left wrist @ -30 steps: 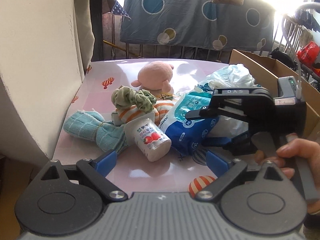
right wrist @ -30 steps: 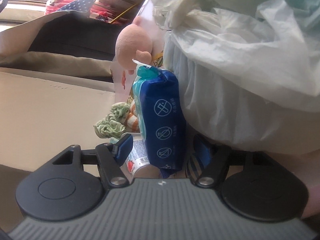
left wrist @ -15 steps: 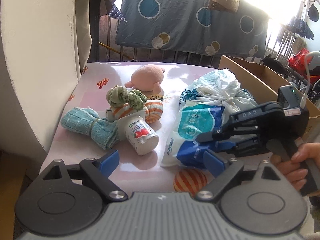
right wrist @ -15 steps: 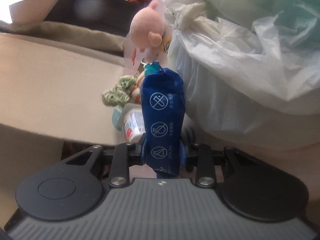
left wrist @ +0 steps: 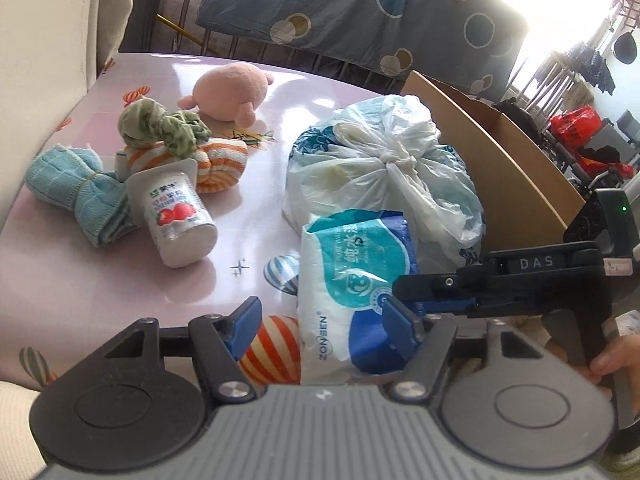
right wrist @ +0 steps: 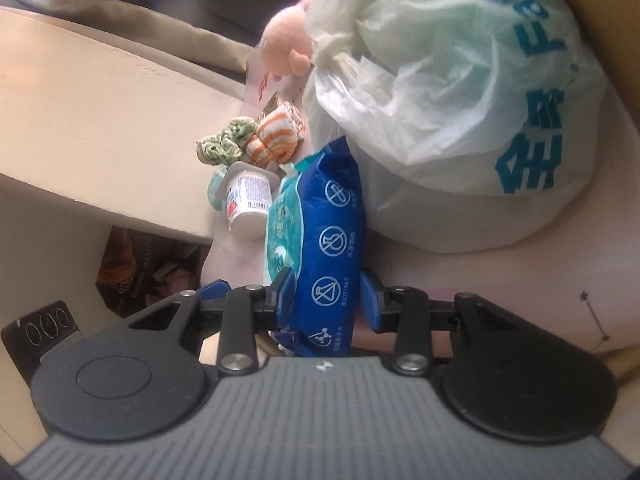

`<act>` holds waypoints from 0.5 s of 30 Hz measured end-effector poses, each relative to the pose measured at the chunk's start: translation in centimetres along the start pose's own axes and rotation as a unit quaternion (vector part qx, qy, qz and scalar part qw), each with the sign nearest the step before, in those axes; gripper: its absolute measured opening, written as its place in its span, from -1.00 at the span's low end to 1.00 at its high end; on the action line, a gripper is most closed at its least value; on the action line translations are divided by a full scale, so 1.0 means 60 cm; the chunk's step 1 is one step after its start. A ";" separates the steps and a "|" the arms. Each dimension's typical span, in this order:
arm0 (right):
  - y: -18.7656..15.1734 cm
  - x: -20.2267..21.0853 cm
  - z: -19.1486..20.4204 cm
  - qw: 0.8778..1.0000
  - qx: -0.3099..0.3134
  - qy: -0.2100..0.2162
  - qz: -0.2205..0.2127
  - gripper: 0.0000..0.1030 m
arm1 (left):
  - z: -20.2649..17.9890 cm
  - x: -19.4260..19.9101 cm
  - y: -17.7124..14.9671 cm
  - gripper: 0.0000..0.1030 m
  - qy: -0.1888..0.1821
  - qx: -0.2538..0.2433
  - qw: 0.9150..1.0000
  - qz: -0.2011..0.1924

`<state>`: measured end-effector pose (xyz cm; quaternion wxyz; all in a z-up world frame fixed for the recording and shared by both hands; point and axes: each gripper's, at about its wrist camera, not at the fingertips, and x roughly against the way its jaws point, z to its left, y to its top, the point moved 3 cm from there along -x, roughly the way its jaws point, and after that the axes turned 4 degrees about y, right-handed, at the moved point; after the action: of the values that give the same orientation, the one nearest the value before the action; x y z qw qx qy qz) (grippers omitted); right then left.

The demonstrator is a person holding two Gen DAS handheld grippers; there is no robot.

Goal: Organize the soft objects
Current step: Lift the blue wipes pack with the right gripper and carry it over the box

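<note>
Left tool [left wrist: 320, 322] jaws closing, still apart, right tool [right wrist: 329, 300] apparently clamped, jaws easing slightly

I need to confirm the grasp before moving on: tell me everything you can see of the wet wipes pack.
The wet wipes pack is a soft plastic pouch, white and teal on the front with a dark blue end, and dark blue on the side bearing round white warning icons. It looks full and slightly squashed. The right gripper pinches its blue end between the blue fingers. Its far end lies beside the tied plastic bag, over the pink table. The left gripper is open around its near end, not pressing it.
</note>
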<state>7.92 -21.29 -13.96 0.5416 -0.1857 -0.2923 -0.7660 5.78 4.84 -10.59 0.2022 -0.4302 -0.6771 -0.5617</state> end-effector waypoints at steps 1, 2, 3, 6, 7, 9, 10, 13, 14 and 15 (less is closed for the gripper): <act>0.003 -0.001 0.005 1.000 0.007 -0.008 -0.011 -0.32 | -0.006 -0.007 0.001 0.25 -0.001 -0.004 1.000 0.004; 0.004 0.000 0.007 1.000 0.014 -0.012 -0.019 -0.32 | -0.010 -0.013 0.002 0.23 -0.001 -0.007 1.000 0.009; 0.004 -0.001 0.009 0.999 0.019 -0.016 -0.026 -0.32 | -0.013 -0.019 0.002 0.20 -0.001 -0.008 1.000 0.015; 0.004 -0.007 0.009 0.999 0.022 -0.022 -0.039 -0.32 | -0.017 -0.040 0.002 0.14 -0.005 -0.008 0.999 0.034; 0.003 -0.010 0.010 0.999 0.022 -0.023 -0.041 -0.32 | -0.018 -0.046 0.002 0.13 -0.009 -0.006 0.999 0.038; 0.003 -0.015 0.005 0.998 0.020 -0.028 -0.047 -0.32 | -0.016 -0.053 0.003 0.13 -0.017 0.004 0.999 0.042; 0.002 -0.019 0.003 0.998 0.015 -0.026 -0.048 -0.32 | -0.014 -0.057 0.003 0.13 -0.020 0.011 0.999 0.044; 0.002 -0.021 -0.006 0.999 -0.005 -0.017 -0.048 -0.31 | -0.008 -0.062 0.004 0.14 -0.030 0.027 0.998 0.047; 0.002 -0.024 -0.007 0.999 -0.010 -0.015 -0.048 -0.31 | -0.006 -0.064 0.004 0.14 -0.032 0.033 0.998 0.048; 0.002 -0.025 -0.008 0.999 -0.014 -0.013 -0.047 -0.30 | -0.004 -0.064 0.004 0.14 -0.034 0.037 0.998 0.048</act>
<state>8.59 -20.56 -15.19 0.4982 -0.1891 -0.2972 -0.7923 8.03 3.24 -13.28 0.2219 -0.4736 -0.6824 -0.5107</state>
